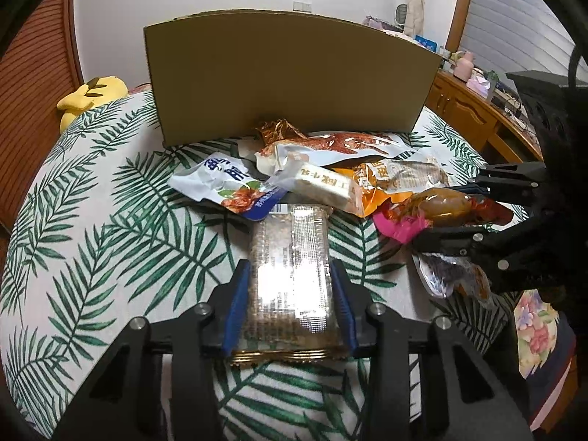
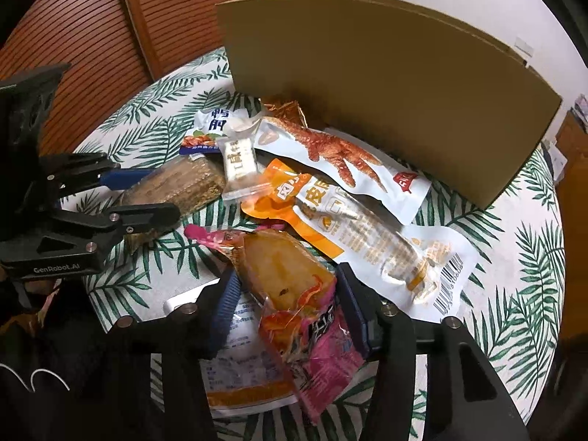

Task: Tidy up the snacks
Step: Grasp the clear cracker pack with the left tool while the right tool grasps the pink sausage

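Left hand-held gripper (image 1: 290, 305) clamped on a clear-wrapped brown cracker pack (image 1: 288, 268) lying on the leaf-print table (image 1: 110, 220). Right hand-held gripper (image 2: 284, 308) clenched around a pink-ended yellowish snack pouch (image 2: 290, 286). More packets piled just before the cardboard box (image 1: 290, 77).

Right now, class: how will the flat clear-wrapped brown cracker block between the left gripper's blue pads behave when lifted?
The clear-wrapped brown cracker block looks rigid, so it probably stays flat. Its glossy film may slip. The left gripper squeezing its long sides might crack it.
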The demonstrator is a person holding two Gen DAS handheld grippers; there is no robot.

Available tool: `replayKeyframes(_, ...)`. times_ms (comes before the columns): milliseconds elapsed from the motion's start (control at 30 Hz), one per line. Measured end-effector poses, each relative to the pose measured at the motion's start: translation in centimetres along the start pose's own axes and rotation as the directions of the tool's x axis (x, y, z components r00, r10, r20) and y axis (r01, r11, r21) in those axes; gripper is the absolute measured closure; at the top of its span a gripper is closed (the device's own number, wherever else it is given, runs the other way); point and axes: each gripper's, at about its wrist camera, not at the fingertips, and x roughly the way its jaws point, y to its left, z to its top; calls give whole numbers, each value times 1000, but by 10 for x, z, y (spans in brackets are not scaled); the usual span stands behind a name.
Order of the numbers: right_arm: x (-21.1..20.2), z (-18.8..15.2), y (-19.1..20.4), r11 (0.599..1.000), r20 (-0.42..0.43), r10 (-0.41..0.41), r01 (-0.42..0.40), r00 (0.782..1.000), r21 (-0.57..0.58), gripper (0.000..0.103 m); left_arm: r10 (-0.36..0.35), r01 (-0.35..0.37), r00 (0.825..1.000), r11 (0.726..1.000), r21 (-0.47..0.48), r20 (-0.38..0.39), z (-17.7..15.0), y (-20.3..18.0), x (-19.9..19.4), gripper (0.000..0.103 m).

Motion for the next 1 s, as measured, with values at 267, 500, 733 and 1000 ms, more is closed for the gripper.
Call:
replayKeyframes(267, -19, -14, 7, 998, 95, 10, -17, 995, 65, 53, -23, 24, 999, 999, -43, 25, -11, 8, -13, 63)
replayKeyframes(500, -32, -19, 13, 994, 168, -15, -4, 986, 111, 53, -28, 30, 998, 999, -34, 60, -15, 4, -27, 63)
replayKeyframes(733, -45, -25, 12, 985, 228, -22, -18, 973, 174, 53, -40, 43, 995, 999, -29, 89, -13, 0, -40, 63)
replayKeyframes(1000, -53, -34, 6, 971, 266, -42, -23, 963, 237, 53, -37, 40, 992, 999, -25, 123, -11, -3, -51, 63)
